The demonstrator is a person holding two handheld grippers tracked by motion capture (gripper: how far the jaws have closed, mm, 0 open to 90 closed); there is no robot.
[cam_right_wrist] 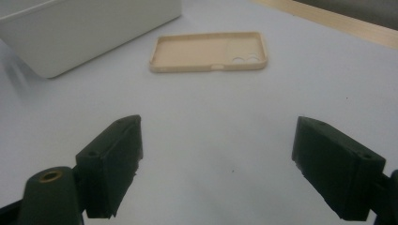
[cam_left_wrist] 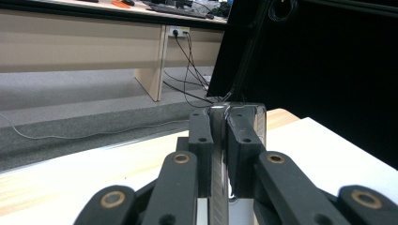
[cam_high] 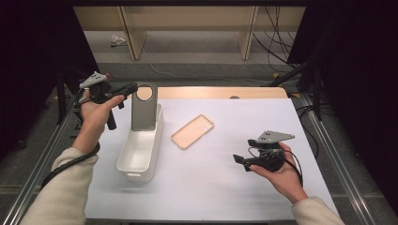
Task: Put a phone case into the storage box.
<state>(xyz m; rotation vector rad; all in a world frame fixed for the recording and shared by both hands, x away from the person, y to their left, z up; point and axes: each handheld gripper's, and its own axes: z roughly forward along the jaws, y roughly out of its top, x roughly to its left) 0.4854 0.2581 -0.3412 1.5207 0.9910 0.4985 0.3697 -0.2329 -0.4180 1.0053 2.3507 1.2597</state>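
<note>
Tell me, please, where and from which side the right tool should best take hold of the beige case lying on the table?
The case lies flat, hollow side up, so only its raised rim offers a hold. Probably best: come from above and span its two long edges near the middle, clear of the camera holes. The right tool is open and apart from it, and the bin stands off to one side.

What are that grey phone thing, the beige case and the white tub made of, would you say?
Grey phone: probably metal or glass, its edge glints between the left gripper jaws. Beige case: looks like soft matte plastic or silicone, thin with a raised rim. White tub: apparently smooth moulded plastic with rounded corners.
</note>
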